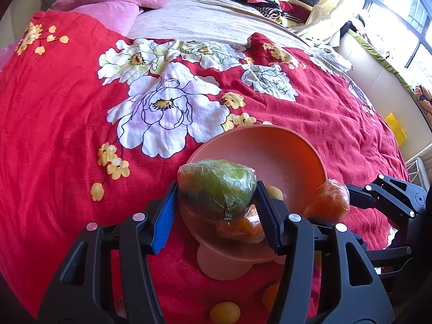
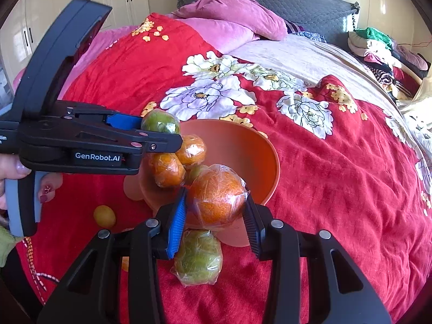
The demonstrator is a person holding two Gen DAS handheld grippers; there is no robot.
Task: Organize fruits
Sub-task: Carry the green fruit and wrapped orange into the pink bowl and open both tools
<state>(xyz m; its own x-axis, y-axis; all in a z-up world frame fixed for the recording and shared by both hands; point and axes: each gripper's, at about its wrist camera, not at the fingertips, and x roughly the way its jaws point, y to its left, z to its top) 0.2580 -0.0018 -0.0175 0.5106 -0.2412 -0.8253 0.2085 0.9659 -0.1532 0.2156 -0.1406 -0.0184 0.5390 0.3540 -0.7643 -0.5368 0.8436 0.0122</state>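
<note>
An orange-pink bowl [image 1: 305, 145] [image 2: 243, 135] stands on the red flowered bedspread. My left gripper [image 1: 216, 210] [image 2: 172, 132] is shut on a plastic-wrapped green fruit [image 1: 218, 183] [image 2: 160, 121], held over the bowl's near rim. My right gripper [image 2: 216, 210] is shut on a wrapped orange [image 2: 217, 199] [image 1: 328, 199], just above the bowl's front rim. Two wrapped oranges [image 2: 178, 159] lie in the bowl. Another wrapped green fruit [image 2: 198, 257] lies on the bedspread below the right gripper. A small yellow fruit [image 2: 104, 216] [image 1: 225, 313] lies loose beside the bowl.
Pink pillows [image 2: 232, 24] lie at the bed head. A pile of folded clothes [image 2: 378, 48] sits at the far right of the bed. A window [image 1: 399, 13] is on the right side. A beige sheet [image 1: 205, 19] covers the far bed.
</note>
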